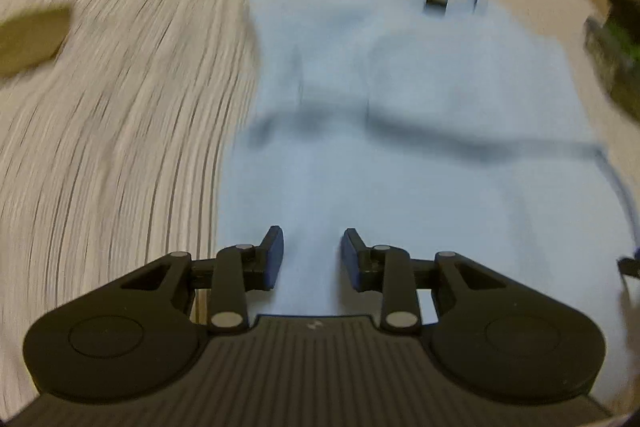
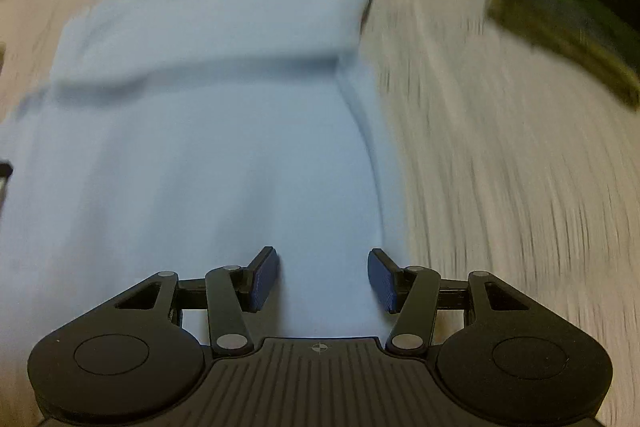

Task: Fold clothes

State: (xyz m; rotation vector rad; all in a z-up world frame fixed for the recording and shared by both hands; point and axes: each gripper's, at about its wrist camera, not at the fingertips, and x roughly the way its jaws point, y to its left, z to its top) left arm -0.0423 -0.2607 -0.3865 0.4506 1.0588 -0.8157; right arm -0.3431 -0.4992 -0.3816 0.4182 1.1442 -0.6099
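Observation:
A light blue garment (image 1: 400, 115) lies partly folded on a pale striped surface, with a dark label near its far edge; both views are motion-blurred. My left gripper (image 1: 312, 251) hovers open over the garment's near left part, nothing between its blue pads. In the right wrist view the same garment (image 2: 208, 115) fills the left and middle, a folded layer across its far half. My right gripper (image 2: 323, 273) stands open above the garment's near right edge, its pads empty.
The striped cloth surface (image 1: 120, 147) spreads left of the garment and also to the right (image 2: 500, 167). A dark olive item (image 1: 28, 43) lies at far left. A dark green and black object (image 2: 560, 23) sits at the far right.

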